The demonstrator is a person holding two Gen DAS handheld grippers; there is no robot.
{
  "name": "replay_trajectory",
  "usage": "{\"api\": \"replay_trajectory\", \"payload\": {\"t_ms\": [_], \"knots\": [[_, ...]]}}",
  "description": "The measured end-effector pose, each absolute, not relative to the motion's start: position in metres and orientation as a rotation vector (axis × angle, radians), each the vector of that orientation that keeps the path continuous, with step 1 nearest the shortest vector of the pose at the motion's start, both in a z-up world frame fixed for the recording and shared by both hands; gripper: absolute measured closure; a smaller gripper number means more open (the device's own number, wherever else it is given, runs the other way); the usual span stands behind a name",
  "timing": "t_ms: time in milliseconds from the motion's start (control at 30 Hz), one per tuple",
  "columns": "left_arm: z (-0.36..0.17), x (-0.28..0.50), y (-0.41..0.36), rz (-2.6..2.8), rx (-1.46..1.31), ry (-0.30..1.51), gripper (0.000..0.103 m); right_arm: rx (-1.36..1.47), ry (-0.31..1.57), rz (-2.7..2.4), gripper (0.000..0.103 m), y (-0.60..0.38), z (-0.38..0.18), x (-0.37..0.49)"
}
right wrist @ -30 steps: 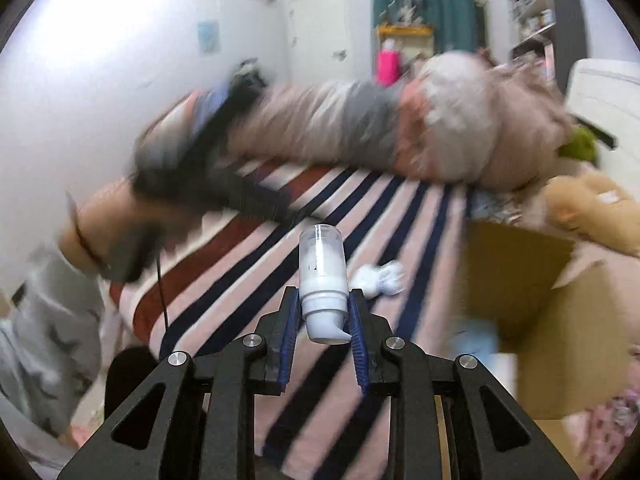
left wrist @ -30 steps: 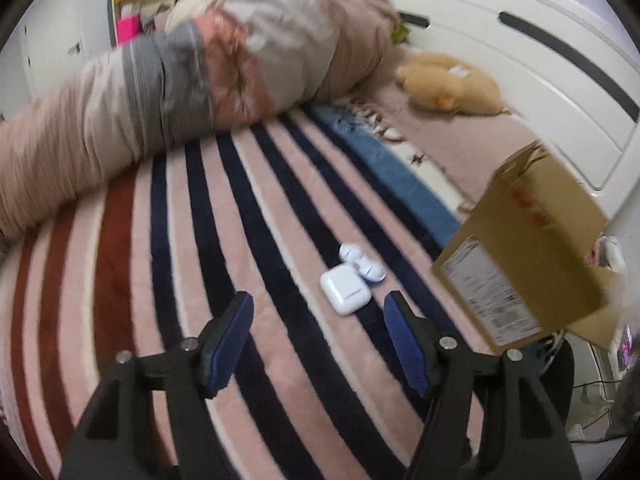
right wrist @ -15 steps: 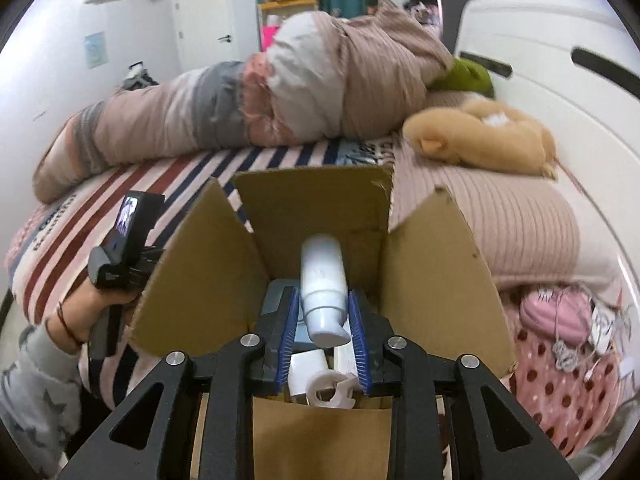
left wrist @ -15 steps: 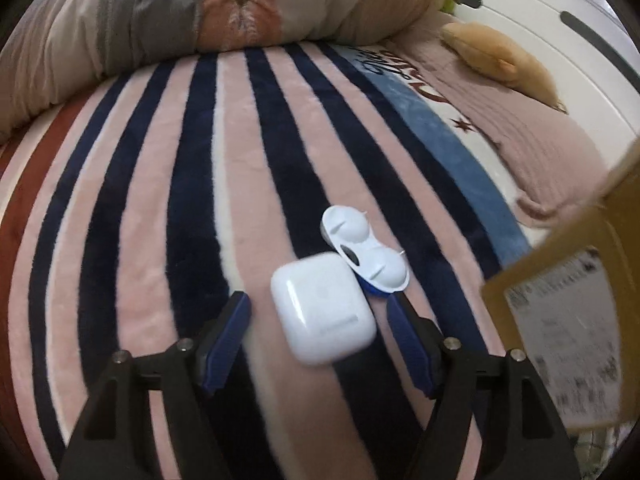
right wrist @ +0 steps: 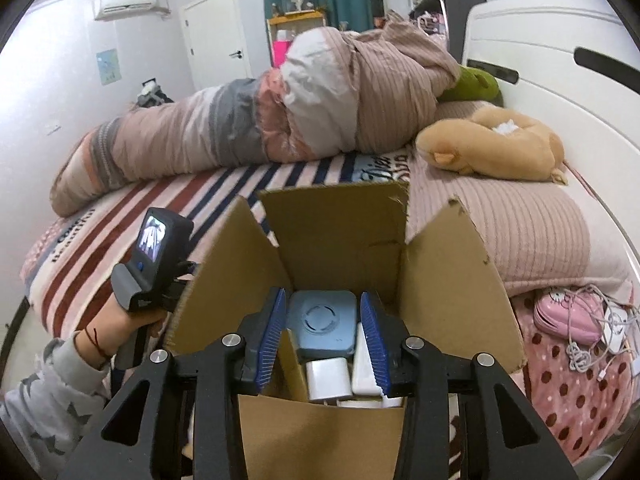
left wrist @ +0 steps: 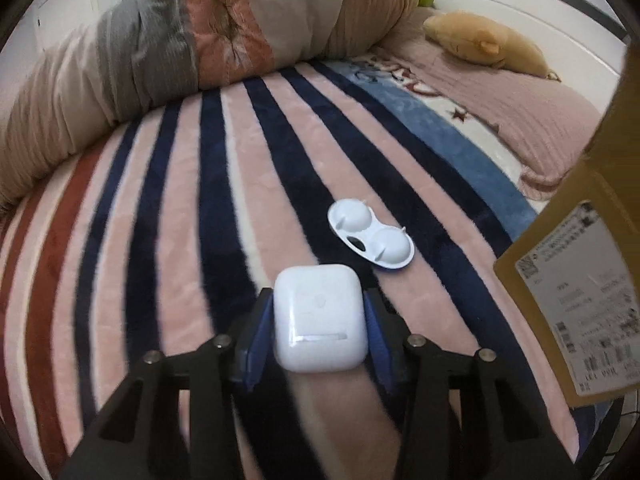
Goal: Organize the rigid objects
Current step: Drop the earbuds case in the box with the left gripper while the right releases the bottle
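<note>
Left tool (left wrist: 318, 322) was clamped on the white earbud case (left wrist: 320, 316), blue pads tight against both of its sides, just above the striped blanket (left wrist: 168, 208) on the bed. Case sat flat between the pads, hinge line toward my camera. White contact lens case (left wrist: 370, 236) lay on the blanket just beyond it, not touching. Edge of the cardboard box (left wrist: 576, 300), shipping label facing me, was at far right.

Right tool (right wrist: 322, 330) hung over the open cardboard box (right wrist: 336, 240), pads apart, gripping nothing. All four flaps stood up. Inside I saw a grey-blue square device (right wrist: 324, 326) with a round vent pattern on top, a white block (right wrist: 326, 380) in front of it, and more white items at right that I couldn't identify. Left hand (right wrist: 124, 320) with the other handset (right wrist: 154, 256) showed just left of the box.

Rolled duvet (right wrist: 248, 120) and tan plush toy (right wrist: 492, 146) lay further back on the bed.
</note>
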State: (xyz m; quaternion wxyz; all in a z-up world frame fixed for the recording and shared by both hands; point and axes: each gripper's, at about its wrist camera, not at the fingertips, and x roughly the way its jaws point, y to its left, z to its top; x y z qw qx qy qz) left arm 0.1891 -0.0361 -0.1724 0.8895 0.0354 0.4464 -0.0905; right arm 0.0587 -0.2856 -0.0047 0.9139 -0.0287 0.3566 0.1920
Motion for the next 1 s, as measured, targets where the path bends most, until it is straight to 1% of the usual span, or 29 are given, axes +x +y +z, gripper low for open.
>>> {"api": "replay_trajectory", "payload": {"t_ms": [133, 300, 433, 600, 700, 800, 833, 867, 900, 933, 1000], "knots": [[-0.132, 0.168, -0.01, -0.159, 0.049, 0.853, 0.062, -0.065, 0.661, 0.484, 0.068, -0.256, 0.016, 0.045], [-0.052, 0.134, 0.021, -0.175, 0.053, 0.754, 0.062, -0.124, 0.631, 0.659, 0.068, -0.192, 0.02, 0.027], [0.006, 0.113, 0.017, -0.22, 0.104, 0.703, 0.062, -0.133, 0.698, 0.762, 0.068, -0.145, -0.01, 0.022], [0.06, 0.094, -0.031, -0.377, 0.172, 0.656, 0.062, -0.123, 0.829, 0.796, 0.068, -0.108, -0.074, 0.038], [0.072, 0.094, -0.072, -0.523, 0.151, 0.667, 0.062, -0.126, 0.844, 0.652, 0.068, -0.105, -0.109, 0.071], [0.069, 0.102, -0.112, -0.607, 0.185, 0.691, 0.062, -0.183, 0.805, 0.471, 0.068, -0.108, -0.133, 0.109], [0.065, 0.106, -0.125, -0.624, 0.198, 0.701, 0.062, -0.189, 0.794, 0.428, 0.066, -0.11, -0.139, 0.122], [0.058, 0.113, -0.14, -0.644, 0.211, 0.728, 0.062, -0.195, 0.787, 0.39, 0.059, -0.111, -0.143, 0.133], [0.053, 0.119, -0.152, -0.659, 0.222, 0.755, 0.062, -0.207, 0.781, 0.347, 0.054, -0.113, -0.147, 0.145], [0.047, 0.125, -0.163, -0.676, 0.233, 0.781, 0.062, -0.216, 0.777, 0.307, 0.046, -0.116, -0.151, 0.155], [0.032, 0.137, -0.186, -0.721, 0.266, 0.856, 0.062, -0.201, 0.788, 0.298, 0.046, -0.117, -0.158, 0.17]]}}
